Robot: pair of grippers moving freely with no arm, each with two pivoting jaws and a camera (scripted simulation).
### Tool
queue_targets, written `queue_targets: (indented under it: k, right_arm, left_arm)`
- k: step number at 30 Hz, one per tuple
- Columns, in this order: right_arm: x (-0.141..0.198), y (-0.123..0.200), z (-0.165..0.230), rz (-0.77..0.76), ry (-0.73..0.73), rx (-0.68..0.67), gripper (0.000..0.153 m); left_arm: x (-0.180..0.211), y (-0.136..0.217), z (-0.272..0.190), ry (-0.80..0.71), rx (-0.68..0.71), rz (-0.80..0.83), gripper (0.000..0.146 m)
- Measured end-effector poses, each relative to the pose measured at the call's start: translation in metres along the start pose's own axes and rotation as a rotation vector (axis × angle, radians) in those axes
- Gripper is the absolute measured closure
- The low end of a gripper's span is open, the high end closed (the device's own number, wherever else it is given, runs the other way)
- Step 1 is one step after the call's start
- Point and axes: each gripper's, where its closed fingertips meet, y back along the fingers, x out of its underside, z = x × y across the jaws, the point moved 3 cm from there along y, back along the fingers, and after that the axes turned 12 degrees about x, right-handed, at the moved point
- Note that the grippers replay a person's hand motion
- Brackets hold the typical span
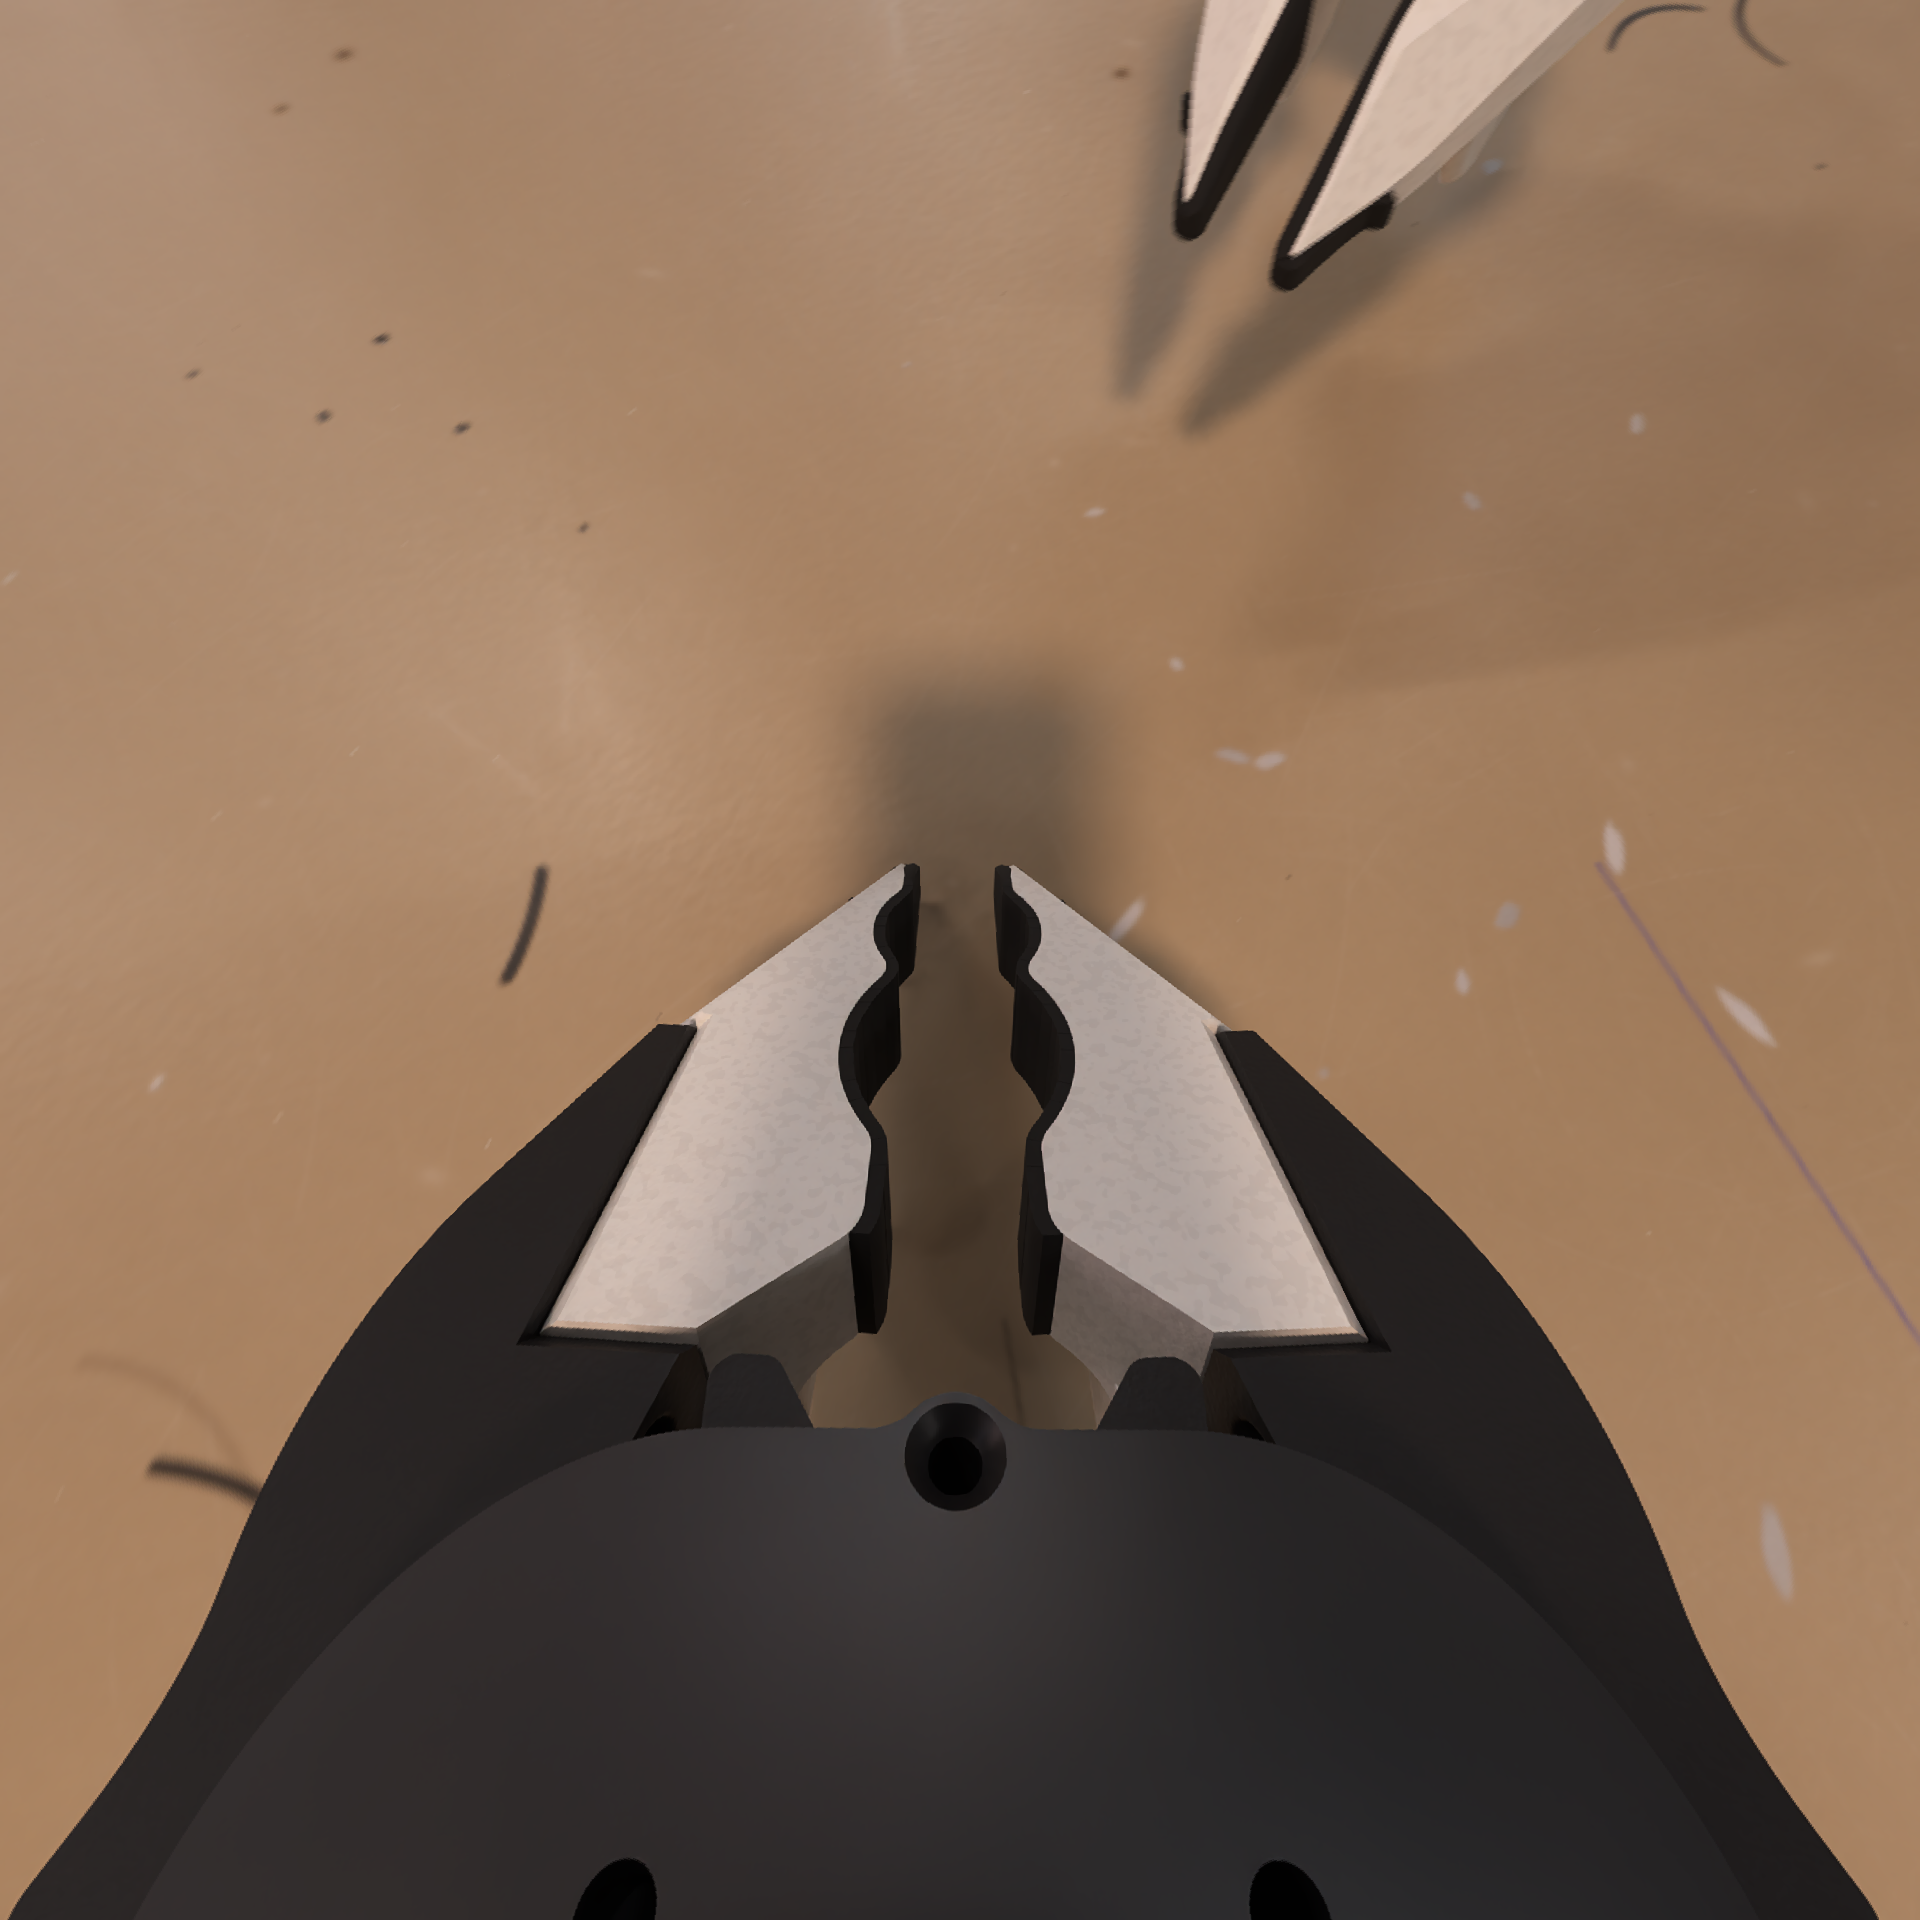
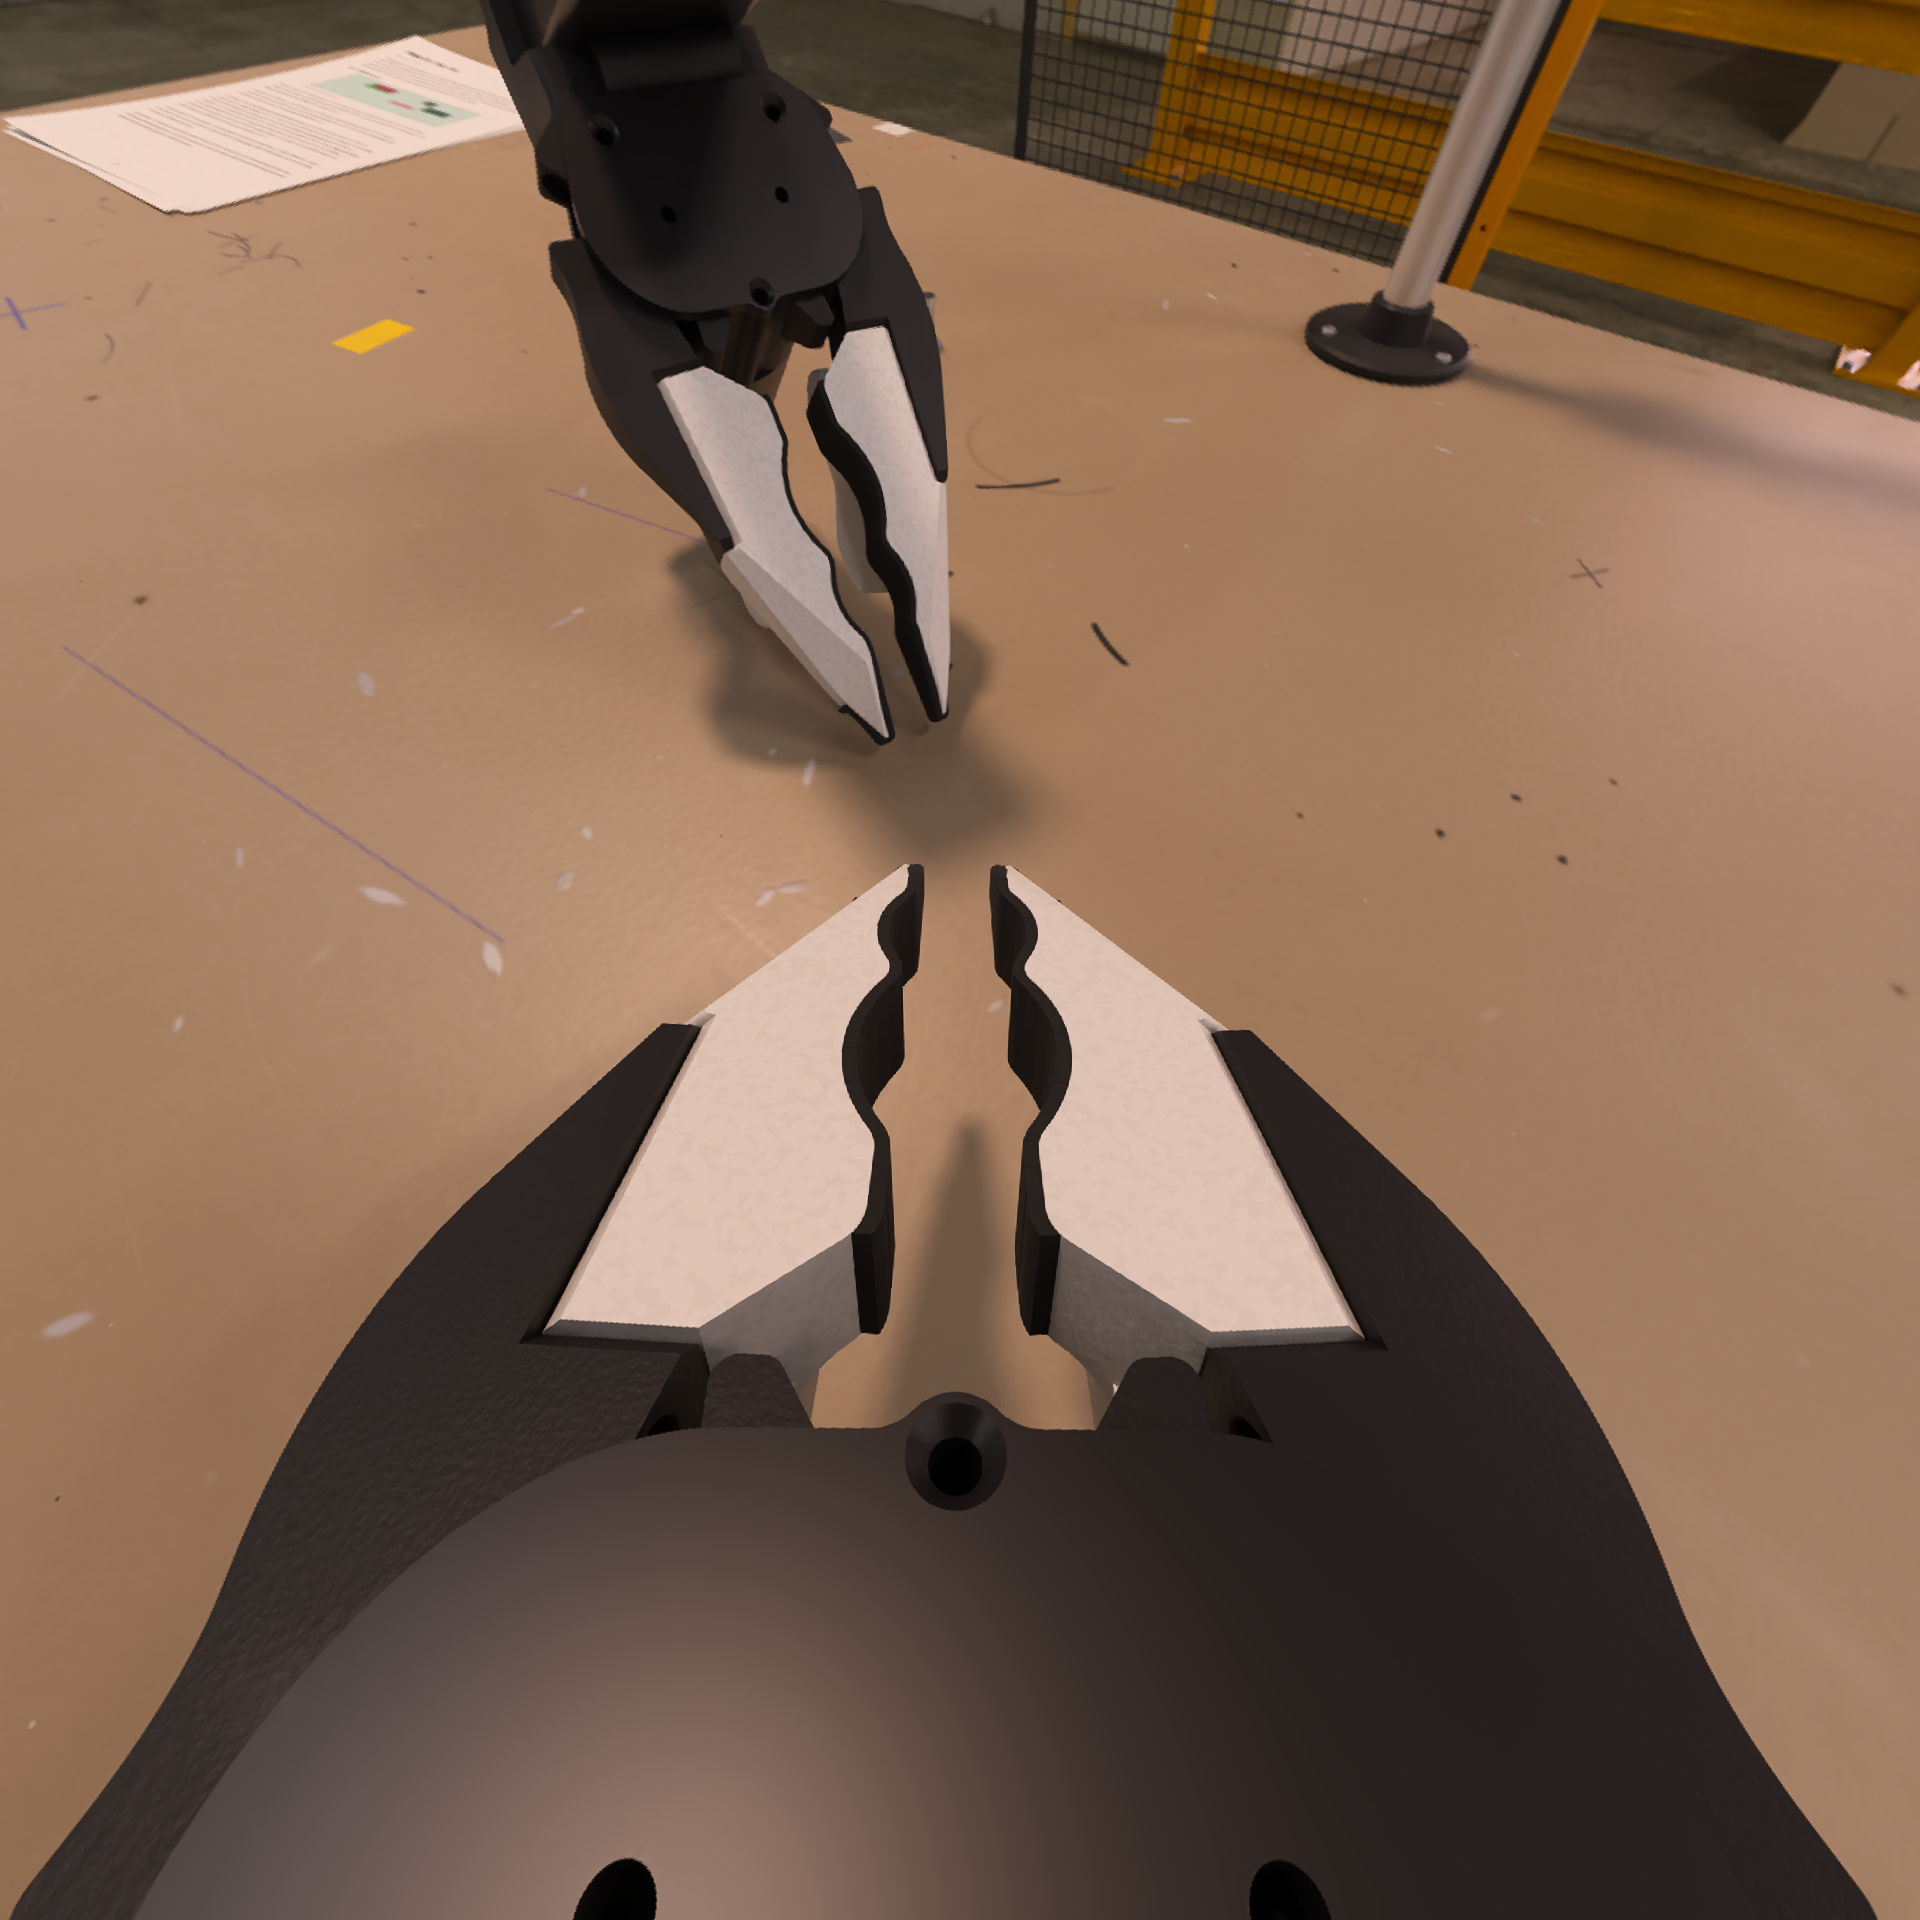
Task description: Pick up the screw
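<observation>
Brown tabletop (image 2: 1351, 727) shows no screw; near the paper sheets (image 2: 270, 114) my left gripper (image 2: 914, 727) and right gripper (image 2: 954, 873) sit slightly parted, empty, nothing picked up yet.

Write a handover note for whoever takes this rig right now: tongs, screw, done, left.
Left tongs: narrowly open, empty, tips low over the tan table.
Right tongs: narrowly open, empty, facing the left ones across the table.
Screw: not visible in either view; nothing sits between either pair of tips.
Done: no pickup yet.
Left: find the screw, then grasp and lift it.
</observation>
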Motion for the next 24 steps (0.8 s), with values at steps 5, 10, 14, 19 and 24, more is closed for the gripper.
queue_targets:
  k: [5, 10, 14, 19, 24]
  right_arm:
    - [-0.008, -0.013, 0.009, -0.017, 0.049, -0.058, 0.139]
    - [-0.011, -0.032, 0.016, -0.017, 0.084, -0.129, 0.138]
    - [-0.016, -0.044, 0.019, -0.032, 0.052, -0.188, 0.139]
    - [-0.019, -0.051, 0.021, -0.053, 0.08, -0.189, 0.14]
    - [-0.016, -0.061, 0.024, -0.03, 0.079, -0.229, 0.14]
  left_arm:
    - [0.011, 0.013, 0.003, 0.038, -0.08, -0.004, 0.127]
    - [0.015, 0.021, -0.002, 0.071, -0.174, -0.028, 0.11]
    - [0.015, 0.023, -0.005, 0.107, -0.206, -0.052, 0.106]
    - [0.016, 0.034, -0.008, 0.14, -0.272, -0.115, 0.093]
    - [0.027, 0.049, -0.016, 0.192, -0.274, -0.168, 0.092]
